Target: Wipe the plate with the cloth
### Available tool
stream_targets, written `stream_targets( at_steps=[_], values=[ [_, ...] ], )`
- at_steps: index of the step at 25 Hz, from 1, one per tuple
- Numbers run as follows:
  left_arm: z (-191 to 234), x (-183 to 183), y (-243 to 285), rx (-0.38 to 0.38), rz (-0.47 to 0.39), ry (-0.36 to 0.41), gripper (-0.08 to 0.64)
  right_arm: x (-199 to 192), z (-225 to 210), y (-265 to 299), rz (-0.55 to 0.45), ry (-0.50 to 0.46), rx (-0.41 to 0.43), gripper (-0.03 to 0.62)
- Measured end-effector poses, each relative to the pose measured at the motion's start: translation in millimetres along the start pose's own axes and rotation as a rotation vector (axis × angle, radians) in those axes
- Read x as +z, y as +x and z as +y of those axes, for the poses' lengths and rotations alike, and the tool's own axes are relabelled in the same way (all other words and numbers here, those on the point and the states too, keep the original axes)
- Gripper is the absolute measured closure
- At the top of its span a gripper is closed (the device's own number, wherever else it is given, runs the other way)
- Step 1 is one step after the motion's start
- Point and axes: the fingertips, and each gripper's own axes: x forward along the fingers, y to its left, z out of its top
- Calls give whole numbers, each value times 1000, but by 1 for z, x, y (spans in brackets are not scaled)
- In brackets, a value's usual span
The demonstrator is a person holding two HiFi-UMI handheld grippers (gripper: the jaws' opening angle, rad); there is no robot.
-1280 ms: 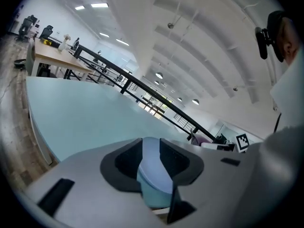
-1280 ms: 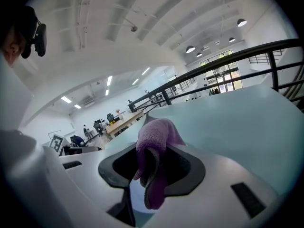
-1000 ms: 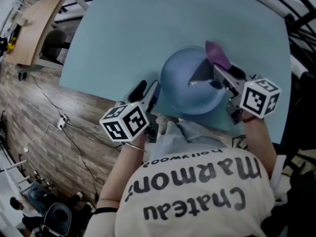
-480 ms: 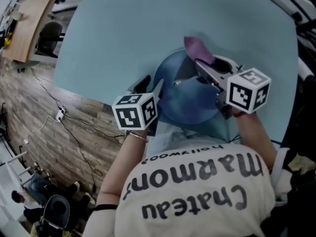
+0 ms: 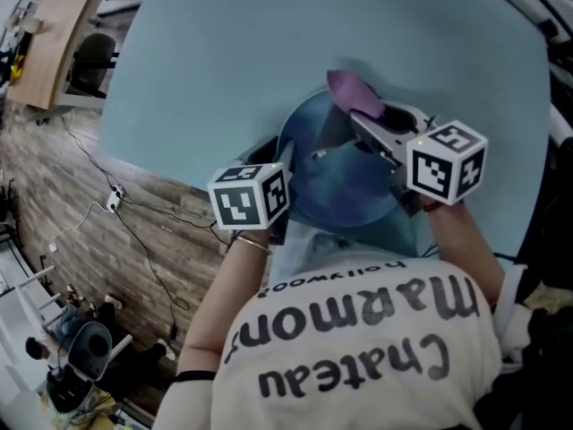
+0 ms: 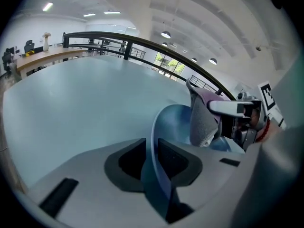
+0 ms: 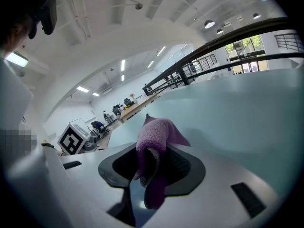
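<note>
A blue plate lies on the pale table near its front edge. My left gripper sits at the plate's left rim; its jaws have just been closing, and in the left gripper view the thin rim of the plate runs between the pads of my left gripper, which press on it. My right gripper is shut on a purple cloth over the plate's far edge. In the right gripper view the cloth hangs folded between the jaws.
The pale blue-green table stretches away beyond the plate. Its front edge runs diagonally past the left gripper, with wood floor and cables below. A wooden desk stands far left. My torso fills the bottom of the head view.
The left gripper moved in from beside the plate and closed on its left rim. The right gripper carried the cloth leftward to the plate's far edge.
</note>
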Motion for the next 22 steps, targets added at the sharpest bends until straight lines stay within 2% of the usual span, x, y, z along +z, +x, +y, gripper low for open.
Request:
stream_targets(
  at_steps=[2, 8, 16, 22],
  values=[
    [-4, 3, -1, -7, -12, -18, 516, 1, 2, 1, 3, 0, 9, 437],
    [-14, 22, -15, -38, -124, -79, 537, 3, 11, 4, -6, -1, 45, 437],
    [-21, 57, -34, -24, -269, -13, 537, 9, 46, 19, -31, -33, 145, 437],
    [-28, 68, -40, -43, -315, 40, 535, 10, 64, 29, -26, -86, 156, 437]
  ],
)
